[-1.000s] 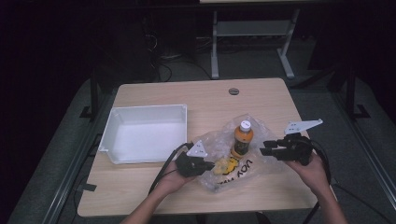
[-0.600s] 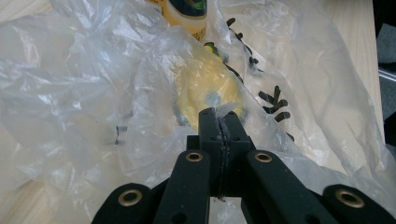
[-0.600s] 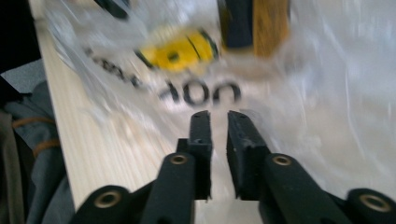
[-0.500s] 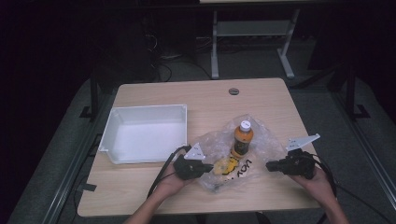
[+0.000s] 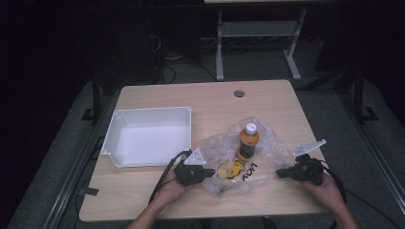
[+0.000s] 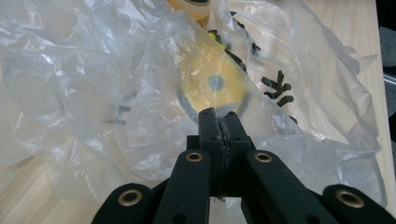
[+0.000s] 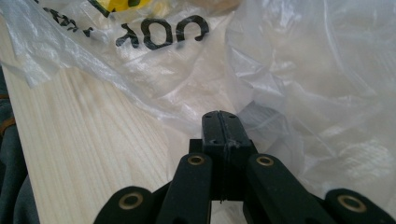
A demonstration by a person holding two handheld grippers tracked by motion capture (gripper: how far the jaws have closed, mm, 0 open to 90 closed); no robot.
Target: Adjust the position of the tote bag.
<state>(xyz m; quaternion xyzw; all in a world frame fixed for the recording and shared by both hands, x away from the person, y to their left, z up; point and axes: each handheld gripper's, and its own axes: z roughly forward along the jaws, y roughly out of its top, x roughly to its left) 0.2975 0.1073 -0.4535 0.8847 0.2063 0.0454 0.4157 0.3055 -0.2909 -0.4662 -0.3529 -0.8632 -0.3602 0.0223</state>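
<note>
Dim room, pale wooden table point(image 5: 157, 200), and both my grippers now pinch the plastic bag point(image 5: 272, 143).
My right gripper point(image 5: 282, 173) has dropped from hovering and just snapped closed on the bag's right edge; my left gripper point(image 5: 210, 172) stays clamped on the left edge. Bottle point(image 5: 248, 141) stands inside, so I can spread the bag.

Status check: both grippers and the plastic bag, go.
Left gripper shut on plastic bag. Right gripper just closed on the bag's other edge. Orange bottle upright inside. White tray apart, nothing blocking.
</note>
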